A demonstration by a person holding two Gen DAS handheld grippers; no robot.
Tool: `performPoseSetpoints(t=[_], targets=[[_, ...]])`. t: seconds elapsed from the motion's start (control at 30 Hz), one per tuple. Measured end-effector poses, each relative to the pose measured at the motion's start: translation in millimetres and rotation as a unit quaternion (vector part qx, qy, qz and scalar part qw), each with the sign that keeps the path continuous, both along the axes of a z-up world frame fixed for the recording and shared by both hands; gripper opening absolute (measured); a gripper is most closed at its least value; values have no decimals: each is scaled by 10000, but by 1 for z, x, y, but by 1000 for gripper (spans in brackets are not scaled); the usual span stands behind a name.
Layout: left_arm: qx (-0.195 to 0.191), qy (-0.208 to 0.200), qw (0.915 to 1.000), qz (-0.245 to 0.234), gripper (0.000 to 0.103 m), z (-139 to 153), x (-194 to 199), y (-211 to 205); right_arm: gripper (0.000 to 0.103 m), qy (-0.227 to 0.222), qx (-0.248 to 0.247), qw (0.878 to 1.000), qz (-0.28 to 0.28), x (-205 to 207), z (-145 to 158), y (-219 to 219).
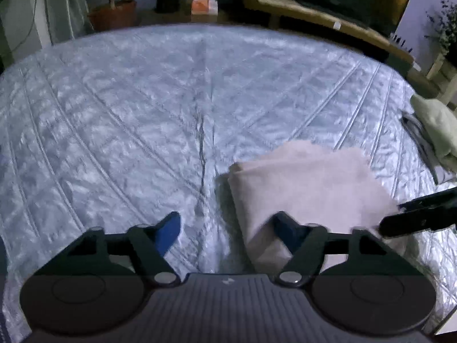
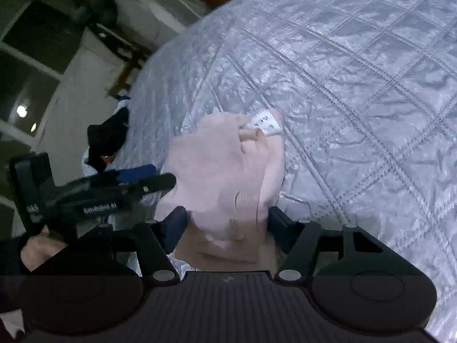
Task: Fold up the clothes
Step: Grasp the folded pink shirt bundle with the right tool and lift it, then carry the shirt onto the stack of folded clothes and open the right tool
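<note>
A pale pink folded garment [image 1: 308, 183] lies on the quilted white bedspread [image 1: 142, 108]. My left gripper [image 1: 225, 228] is open just above the bed; its right finger rests at the garment's near left edge and its left finger is over bare quilt. In the right wrist view the same garment [image 2: 228, 165] shows a white label [image 2: 265, 123]. My right gripper [image 2: 225, 225] is open with the garment's near end lying between its jaws. The right gripper also shows in the left wrist view [image 1: 420, 217], at the garment's right side. The left gripper shows in the right wrist view [image 2: 142, 180], left of the garment.
More clothes [image 1: 434, 125] are piled at the bed's right edge. A dark garment [image 2: 108, 140] lies at the bed's edge in the right wrist view. Beyond the bed stand a plant pot [image 1: 114, 14], a box [image 1: 204, 5] and a wooden bench [image 1: 328, 20].
</note>
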State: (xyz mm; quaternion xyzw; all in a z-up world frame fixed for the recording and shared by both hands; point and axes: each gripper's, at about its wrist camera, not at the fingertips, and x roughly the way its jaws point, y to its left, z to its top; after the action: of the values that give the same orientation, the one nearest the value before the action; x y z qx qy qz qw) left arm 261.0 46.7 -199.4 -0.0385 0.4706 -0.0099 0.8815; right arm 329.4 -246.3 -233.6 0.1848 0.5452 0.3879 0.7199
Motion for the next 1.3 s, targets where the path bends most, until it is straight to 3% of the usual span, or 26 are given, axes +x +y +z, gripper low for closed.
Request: performPoseSetpoints(t=[0.07,0.13,0.17,0.23,0.27,0.3,0.37,0.5,0.63,0.67,0.7,0.8,1.0,1.17,1.23,1.3], targets=[[118,27,9998,-166,68,-2,-2,-4,71,34,29,9999,-116,0,-1,2],[164,80,9995,-275,77,-6,-3,-9,81,212,142,9991,-325,0,-1,6],[203,50,9995,-256,77,-6,-3,-10,82,329,223,9984,-390,0,-2,10],[227,52,9996,-170,77,-5,-3,-7,71,495,346,9979,-228,-2,-6,20],[234,58,9996,-123,77,-5,-3,-5,54,565,400,9975,-146,-4,-8,25],[238,55,9997,-50,79,-5,-4,-2,48,606,435,9972,-61,-8,-12,31],[76,106,9997,185,84,-7,-6,10,47,719,543,9959,38,-14,-18,40],[-240,221,9987,387,90,-9,-5,26,41,1154,1149,9839,-732,-12,-36,28],[-256,240,9987,374,88,-6,-6,28,41,997,988,9864,-855,-18,-31,35],[-240,244,9988,353,88,-5,-6,28,37,955,926,9875,-845,-20,-29,37],[-216,240,9989,348,87,-3,-6,29,23,901,838,9891,-806,-22,-28,40],[-186,241,9989,348,87,-2,-2,30,20,832,880,9886,-899,-32,-24,47],[-340,133,9983,445,73,8,2,37,18,854,1627,9700,-1593,-46,-18,24],[-469,-128,9968,637,74,19,7,47,18,536,2005,9553,-2107,-51,6,-9],[-460,-156,9969,614,74,19,8,45,18,281,2202,9443,-2429,-50,21,-30],[-449,-174,9972,574,74,19,9,41,18,-119,2423,9257,-2903,-47,41,-59]])
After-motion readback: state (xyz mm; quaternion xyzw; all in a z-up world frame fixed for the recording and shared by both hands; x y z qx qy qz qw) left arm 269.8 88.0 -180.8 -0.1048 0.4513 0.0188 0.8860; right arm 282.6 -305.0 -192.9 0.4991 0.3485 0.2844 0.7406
